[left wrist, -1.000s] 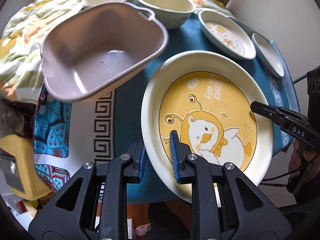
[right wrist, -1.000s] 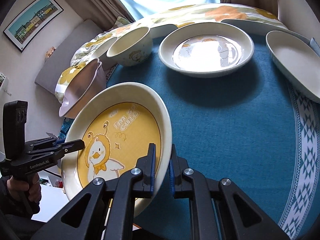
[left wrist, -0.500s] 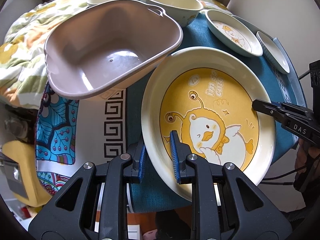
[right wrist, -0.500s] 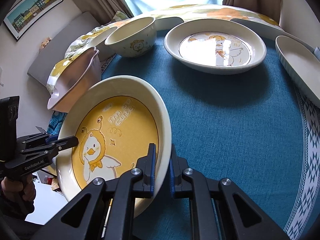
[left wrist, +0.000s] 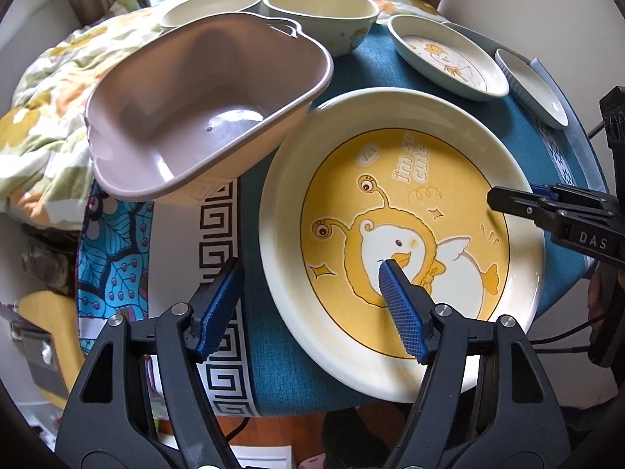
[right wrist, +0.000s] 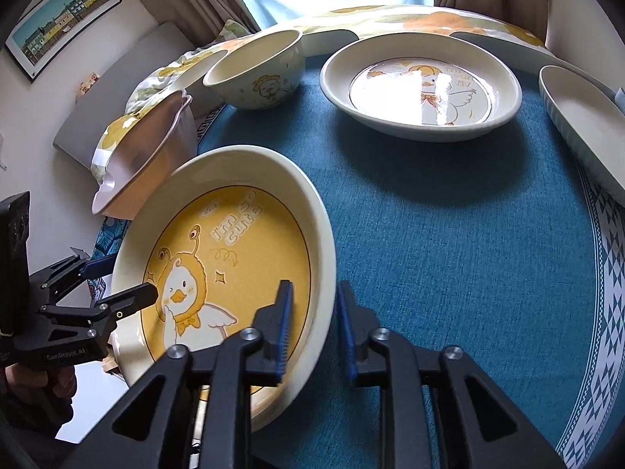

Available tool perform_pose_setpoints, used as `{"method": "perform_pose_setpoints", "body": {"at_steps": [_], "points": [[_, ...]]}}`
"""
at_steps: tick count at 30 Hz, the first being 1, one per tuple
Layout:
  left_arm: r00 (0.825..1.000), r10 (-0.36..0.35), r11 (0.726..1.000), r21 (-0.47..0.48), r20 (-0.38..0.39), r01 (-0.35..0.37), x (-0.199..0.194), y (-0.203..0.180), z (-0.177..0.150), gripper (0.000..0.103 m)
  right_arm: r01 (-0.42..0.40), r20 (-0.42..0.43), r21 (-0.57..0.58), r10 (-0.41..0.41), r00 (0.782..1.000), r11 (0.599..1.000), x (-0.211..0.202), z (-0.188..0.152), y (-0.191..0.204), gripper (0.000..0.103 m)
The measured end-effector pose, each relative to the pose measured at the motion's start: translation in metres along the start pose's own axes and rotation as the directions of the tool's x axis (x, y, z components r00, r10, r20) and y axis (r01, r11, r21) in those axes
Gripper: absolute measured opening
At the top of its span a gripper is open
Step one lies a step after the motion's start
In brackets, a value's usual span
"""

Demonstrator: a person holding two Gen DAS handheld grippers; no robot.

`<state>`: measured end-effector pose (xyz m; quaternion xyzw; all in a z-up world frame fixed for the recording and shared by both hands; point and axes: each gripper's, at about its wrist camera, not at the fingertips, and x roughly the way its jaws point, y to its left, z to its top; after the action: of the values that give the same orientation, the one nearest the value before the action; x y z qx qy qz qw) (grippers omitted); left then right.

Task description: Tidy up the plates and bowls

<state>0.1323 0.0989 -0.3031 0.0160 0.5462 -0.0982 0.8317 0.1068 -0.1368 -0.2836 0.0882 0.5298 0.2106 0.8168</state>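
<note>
We have the yellow duck plate [left wrist: 402, 234] sitting on the desk's blue cloth [right wrist: 449, 234] at its near-left edge, just beside the taupe tub [left wrist: 203, 117]. Left gripper [left wrist: 312, 305] jaws released wide, straddling the rim without touching. Right gripper [right wrist: 314, 322] jaws also parted either side of the opposite rim — gap looks small. Best to back both straight off the rim, no lateral drag, so the plate doesn't slide off the edge.
</note>
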Motion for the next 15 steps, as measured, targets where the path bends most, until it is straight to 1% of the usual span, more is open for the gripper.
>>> {"method": "perform_pose_setpoints", "body": {"at_steps": [2,6,9,11,15], "points": [[1.0,0.001,1.0,-0.001,0.002,-0.001,-0.001,0.0,0.0,0.069,-0.013,0.01,-0.009,0.014,1.0,1.0,-0.002,0.0,0.002,0.054],[1.0,0.004,1.0,-0.014,0.01,-0.004,-0.006,0.002,0.0,0.069,0.004,0.004,-0.022,-0.004,1.0,1.0,-0.006,0.0,0.007,0.054],[1.0,0.016,1.0,-0.018,0.012,-0.016,-0.017,0.002,-0.001,0.069,0.011,0.02,-0.018,-0.011,1.0,1.0,-0.019,0.0,0.01,0.054],[0.999,0.026,1.0,-0.014,0.022,-0.025,-0.029,-0.001,0.0,0.069,0.016,0.041,-0.014,-0.016,0.999,1.0,-0.034,0.0,0.013,0.054],[0.996,0.049,0.999,-0.001,0.079,-0.05,-0.064,-0.017,0.005,0.069,0.013,0.083,-0.025,-0.011,0.996,1.0,-0.068,0.0,0.016,0.054]]}}
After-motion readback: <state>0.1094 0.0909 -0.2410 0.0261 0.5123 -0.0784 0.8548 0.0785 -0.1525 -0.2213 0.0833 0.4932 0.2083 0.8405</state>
